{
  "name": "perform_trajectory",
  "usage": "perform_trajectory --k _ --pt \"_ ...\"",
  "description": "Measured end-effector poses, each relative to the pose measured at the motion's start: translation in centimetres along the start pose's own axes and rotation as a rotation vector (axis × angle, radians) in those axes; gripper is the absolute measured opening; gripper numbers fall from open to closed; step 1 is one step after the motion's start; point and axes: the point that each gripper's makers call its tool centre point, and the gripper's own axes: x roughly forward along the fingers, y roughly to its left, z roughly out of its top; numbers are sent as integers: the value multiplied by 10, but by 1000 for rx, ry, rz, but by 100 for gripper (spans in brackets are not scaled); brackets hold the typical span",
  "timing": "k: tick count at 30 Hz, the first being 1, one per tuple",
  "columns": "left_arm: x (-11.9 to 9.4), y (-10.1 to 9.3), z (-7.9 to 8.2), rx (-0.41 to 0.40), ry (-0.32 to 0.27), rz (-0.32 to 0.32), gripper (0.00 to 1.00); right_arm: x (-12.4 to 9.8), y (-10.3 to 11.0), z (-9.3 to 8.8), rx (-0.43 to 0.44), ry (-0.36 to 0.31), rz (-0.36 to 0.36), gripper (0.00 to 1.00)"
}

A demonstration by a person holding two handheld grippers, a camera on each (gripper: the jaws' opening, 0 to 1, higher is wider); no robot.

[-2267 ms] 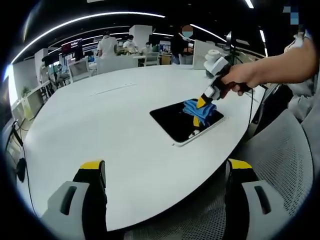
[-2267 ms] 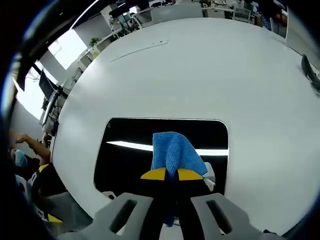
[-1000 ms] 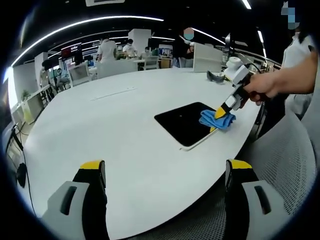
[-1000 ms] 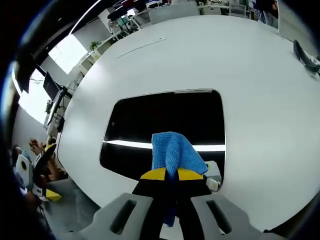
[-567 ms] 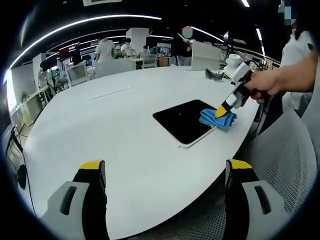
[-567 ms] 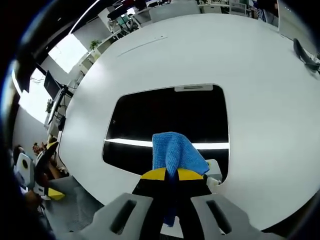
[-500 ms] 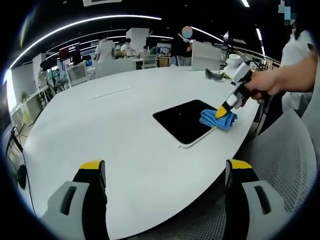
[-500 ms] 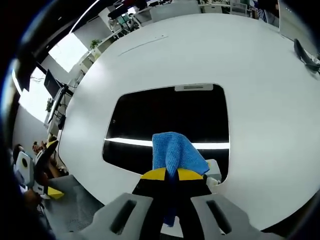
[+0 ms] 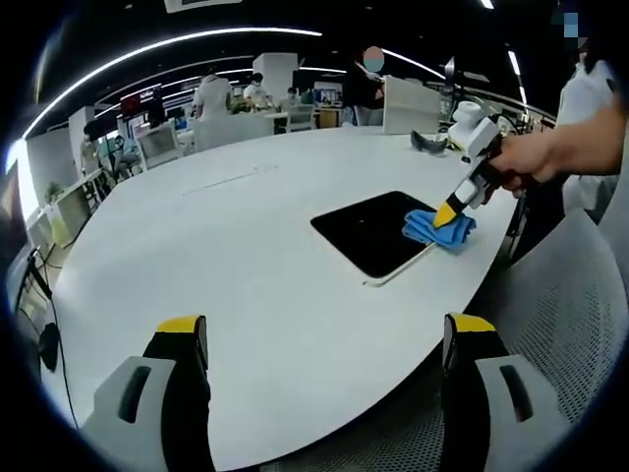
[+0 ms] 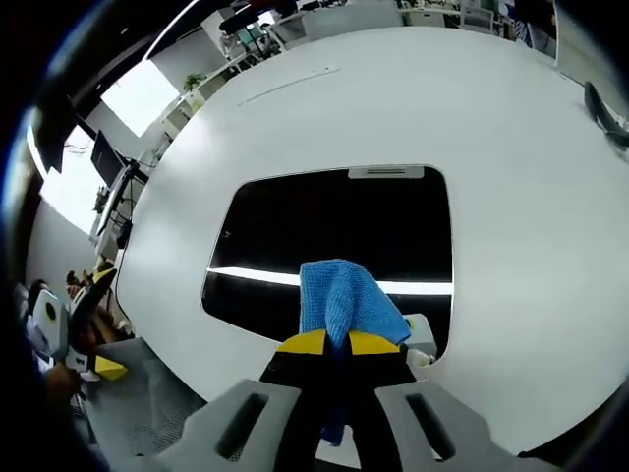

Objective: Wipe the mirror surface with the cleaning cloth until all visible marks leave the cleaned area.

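In the left gripper view, the left gripper (image 9: pixel 324 344) hovers off the near edge of the white table (image 9: pixel 197 256), jaws spread wide and holding nothing. Farther right, the dark mirror (image 9: pixel 378 232) lies flat near the table's right edge. On the mirror's right end rests the blue cleaning cloth (image 9: pixel 439 228), pinched in the clenched right gripper (image 9: pixel 445 213), held by a hand (image 9: pixel 526 162). The right gripper view shows the cloth (image 10: pixel 339 300) pressed on the mirror (image 10: pixel 324 246).

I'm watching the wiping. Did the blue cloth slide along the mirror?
Yes. The blue cloth slid from the mirror's middle to its corner by the table edge.
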Motion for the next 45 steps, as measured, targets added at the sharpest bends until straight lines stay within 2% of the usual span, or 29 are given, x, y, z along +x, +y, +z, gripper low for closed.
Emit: perform_trajectory --k 26,45 --pt "0 2 -1 12 6 11 99 -16 -35 -5 70 -23 -8 1" --pt "0 2 -2 13 14 14 99 -16 -39 -2 82 -26 -14 1"
